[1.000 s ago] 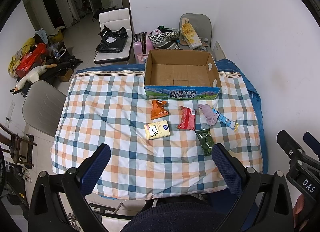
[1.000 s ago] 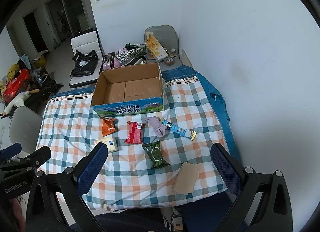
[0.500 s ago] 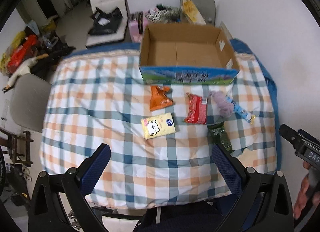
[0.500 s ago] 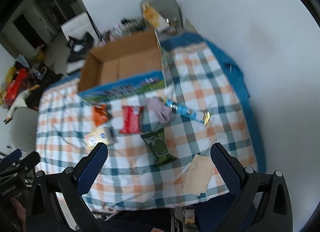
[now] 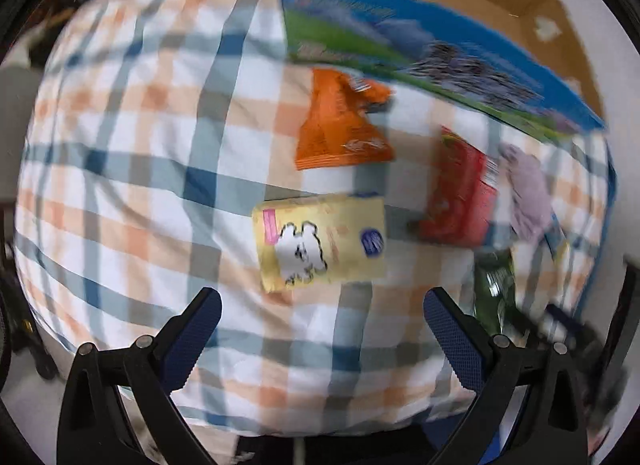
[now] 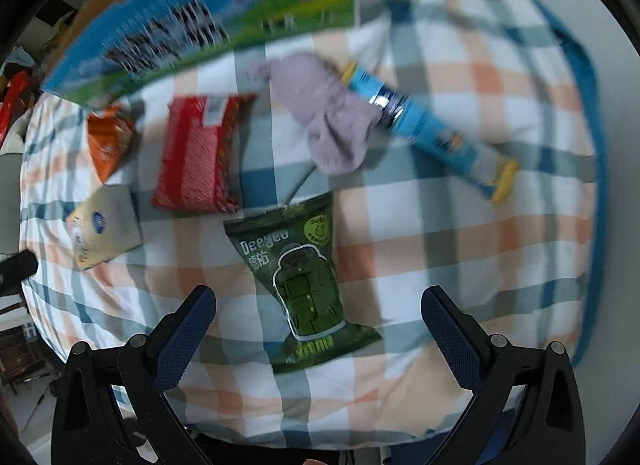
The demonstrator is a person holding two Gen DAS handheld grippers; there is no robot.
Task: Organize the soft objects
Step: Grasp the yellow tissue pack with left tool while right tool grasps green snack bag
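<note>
A yellow tissue pack (image 5: 320, 241) lies on the checked tablecloth, just beyond my open left gripper (image 5: 320, 325). Past it sit an orange packet (image 5: 340, 125), a red packet (image 5: 460, 193) and a purple sock (image 5: 524, 193). In the right wrist view a green packet (image 6: 304, 281) lies between the spread fingers of my open right gripper (image 6: 318, 321). Beyond it are the purple sock (image 6: 328, 117), a blue tube (image 6: 432, 125), the red packet (image 6: 200, 153), the orange packet (image 6: 108, 141) and the yellow pack (image 6: 100, 225). Neither gripper holds anything.
An open cardboard box (image 5: 440, 37) with a blue and green printed side (image 6: 208, 25) stands behind the items. The checked cloth (image 6: 460, 249) covers the table, with a blue edge (image 6: 592, 145) at the right. A white wall is beyond it.
Both grippers have dropped fast toward the table; the items now loom large and blurred. The left has closed in on the yellow pack, the right on the green packet. Both stay open.
</note>
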